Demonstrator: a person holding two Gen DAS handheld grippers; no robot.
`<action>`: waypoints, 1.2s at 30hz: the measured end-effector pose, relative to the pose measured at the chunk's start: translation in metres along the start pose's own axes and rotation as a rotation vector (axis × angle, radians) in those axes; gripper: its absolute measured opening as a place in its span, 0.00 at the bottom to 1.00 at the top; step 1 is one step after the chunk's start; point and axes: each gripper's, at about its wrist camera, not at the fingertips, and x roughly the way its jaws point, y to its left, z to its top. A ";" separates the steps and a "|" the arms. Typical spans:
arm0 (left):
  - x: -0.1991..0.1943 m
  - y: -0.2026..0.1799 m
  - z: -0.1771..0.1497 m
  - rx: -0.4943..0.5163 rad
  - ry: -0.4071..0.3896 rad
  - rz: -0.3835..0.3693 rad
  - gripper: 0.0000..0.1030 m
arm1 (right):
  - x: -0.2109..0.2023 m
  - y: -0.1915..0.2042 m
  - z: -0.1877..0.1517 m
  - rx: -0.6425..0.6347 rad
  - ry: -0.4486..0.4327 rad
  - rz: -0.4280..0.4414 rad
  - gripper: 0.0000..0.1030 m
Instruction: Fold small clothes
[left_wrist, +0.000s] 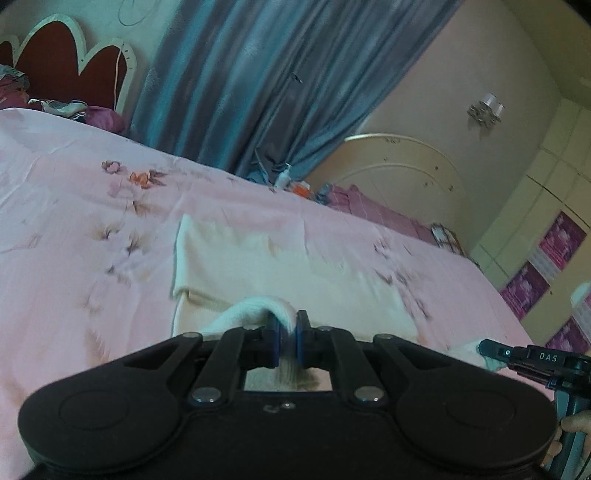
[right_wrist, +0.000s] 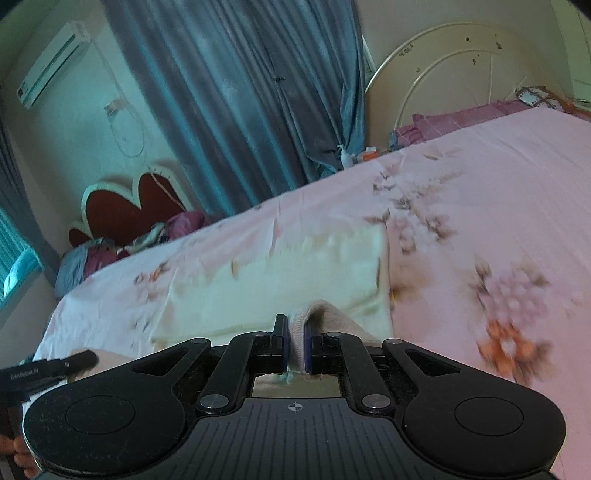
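Left gripper (left_wrist: 287, 332) and right gripper (right_wrist: 295, 338) each pinch an edge of the cream cloth (left_wrist: 273, 258) between narrow fingers, above the pink bed (left_wrist: 92, 240).

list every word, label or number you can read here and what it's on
"DAS" – on the side of the right tool, seen from the left wrist view.
"GenRobot.AI" – on the side of the left tool, seen from the right wrist view; small, so the reading is uncertain.
Purple posters on the wardrobe doors: print too blurred to read.
Air conditioner: no legible marking.
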 end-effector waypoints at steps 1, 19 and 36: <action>0.008 0.000 0.004 -0.002 -0.003 0.003 0.07 | 0.010 -0.002 0.006 0.003 0.000 0.001 0.07; 0.132 0.018 0.062 -0.036 0.028 0.119 0.07 | 0.151 -0.051 0.071 0.141 0.061 -0.042 0.07; 0.178 0.038 0.087 -0.104 0.030 0.225 0.72 | 0.189 -0.071 0.092 0.111 0.048 -0.092 0.68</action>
